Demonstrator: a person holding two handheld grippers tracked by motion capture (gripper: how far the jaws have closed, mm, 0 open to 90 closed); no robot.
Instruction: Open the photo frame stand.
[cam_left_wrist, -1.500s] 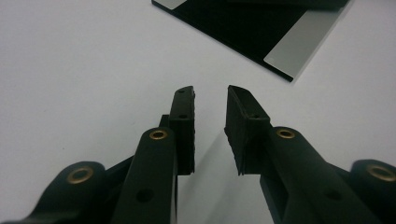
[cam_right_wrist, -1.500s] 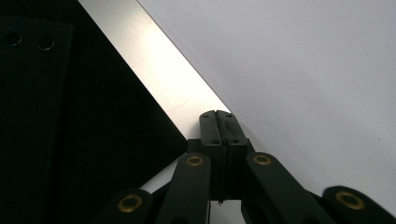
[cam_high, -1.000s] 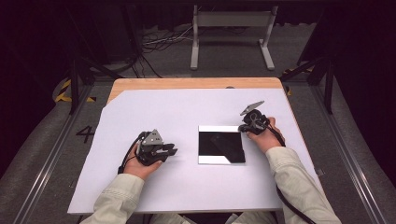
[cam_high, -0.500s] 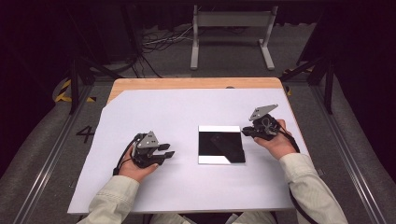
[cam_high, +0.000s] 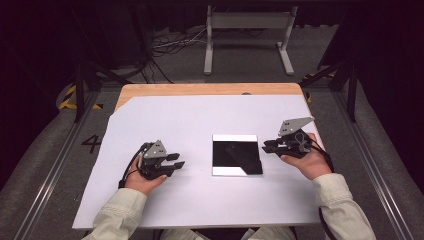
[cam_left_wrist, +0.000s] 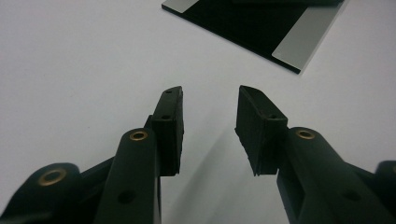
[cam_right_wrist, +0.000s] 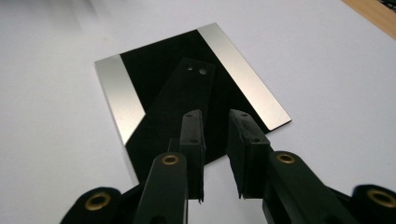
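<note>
A glossy black square plate (cam_high: 237, 155) with silver strips along two edges lies flat on the white sheet (cam_high: 200, 120). My left gripper (cam_high: 177, 160) rests left of the plate and points at it. Its jaws have just been opening and stand open with nothing between them (cam_left_wrist: 210, 93); the plate's corner (cam_left_wrist: 261, 23) lies beyond. My right gripper (cam_high: 265, 146) hovers just right of the plate, pointing left at it. Its jaws have just been opening too, and stand a narrow gap apart, empty (cam_right_wrist: 215, 115). They are mirrored in the plate (cam_right_wrist: 159, 84).
The white sheet covers a wooden table whose bare far edge (cam_high: 210, 89) shows. Beyond it on the floor stand a metal frame (cam_high: 247, 35) and loose cables (cam_high: 170, 45). Dark rails run along both sides of the table.
My right gripper has drawn back from the plate's far right corner to its right side and lifted, its jaws parting. The left gripper's jaws have spread wider while that hand stayed put.
</note>
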